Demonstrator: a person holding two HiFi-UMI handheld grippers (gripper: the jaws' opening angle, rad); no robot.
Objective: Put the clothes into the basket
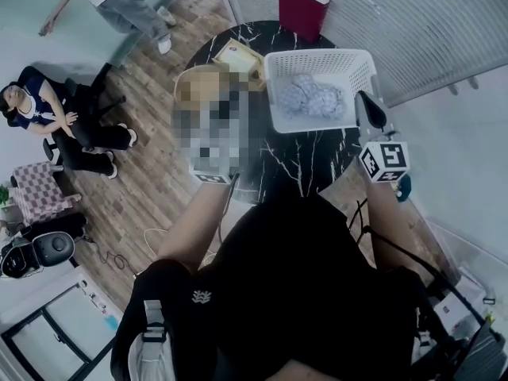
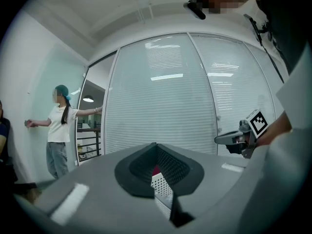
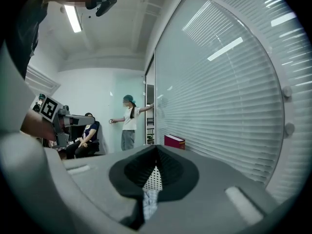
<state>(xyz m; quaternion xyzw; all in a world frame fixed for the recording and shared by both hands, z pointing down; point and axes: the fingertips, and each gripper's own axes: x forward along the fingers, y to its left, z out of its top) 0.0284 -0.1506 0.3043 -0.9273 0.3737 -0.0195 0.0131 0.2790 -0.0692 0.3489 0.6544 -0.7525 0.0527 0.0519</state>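
A white mesh basket (image 1: 317,58) stands on the round black marble table (image 1: 309,161). A bundle of blue-and-white checked clothes (image 1: 311,98) lies inside it. My right gripper (image 1: 367,101) hangs just right of the basket, held about level, and its jaws are shut with nothing between them (image 3: 156,147). Below its jaws show the basket wall (image 3: 154,177) and the checked cloth (image 3: 150,199). Of my left gripper only the marker cube (image 1: 213,178) shows, left of the basket, with the rest under a mosaic patch. The left gripper (image 2: 156,145) also has its jaws together and empty.
A maroon book (image 1: 302,8) stands at the table's far edge by the blinds-covered glass wall. A small wooden box (image 1: 238,56) sits left of the basket. One person sits on a chair (image 1: 48,117) at the left, and another stands (image 1: 119,6) by the wall.
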